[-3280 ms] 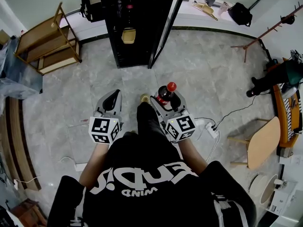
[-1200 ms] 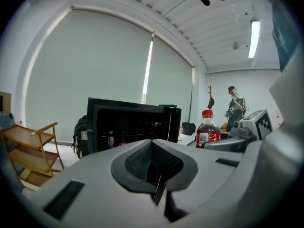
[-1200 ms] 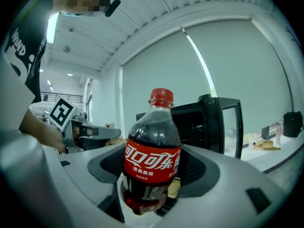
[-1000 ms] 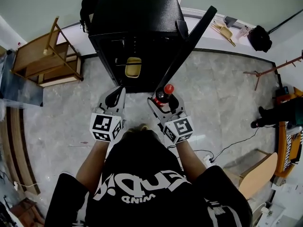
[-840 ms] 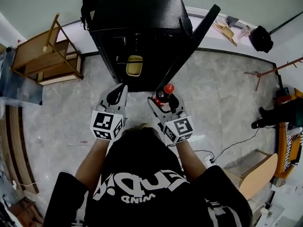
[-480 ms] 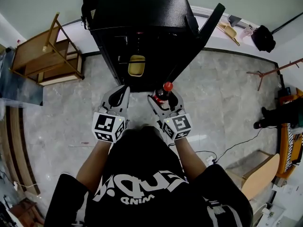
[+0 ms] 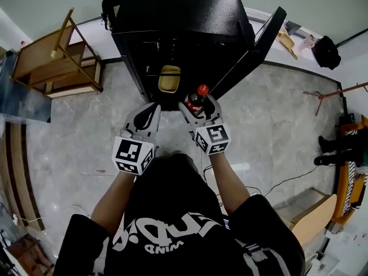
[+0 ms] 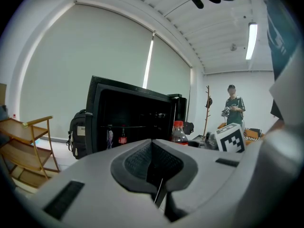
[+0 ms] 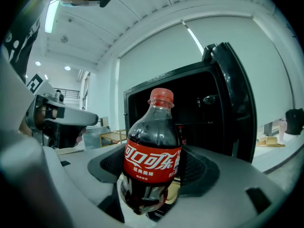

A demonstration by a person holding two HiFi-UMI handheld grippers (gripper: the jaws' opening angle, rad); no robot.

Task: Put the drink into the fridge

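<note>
Progress looks well along but unfinished. The right gripper has its jaws clamped on the cola bottle, holding it upright just in front of the black fridge, whose door stands open. Nothing is shelved yet: setting the bottle inside and letting go are left. The left gripper has its jaws together, holding nothing.

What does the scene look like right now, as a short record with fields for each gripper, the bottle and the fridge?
left gripper: jaws together, empty
right gripper: shut on the bottle
bottle: upright, red cap on, dark drink, just in front of the fridge opening
fridge: black, interior dark
door: open, swung to the right
yellow item: on a shelf inside the fridge, too unclear to identify
</note>
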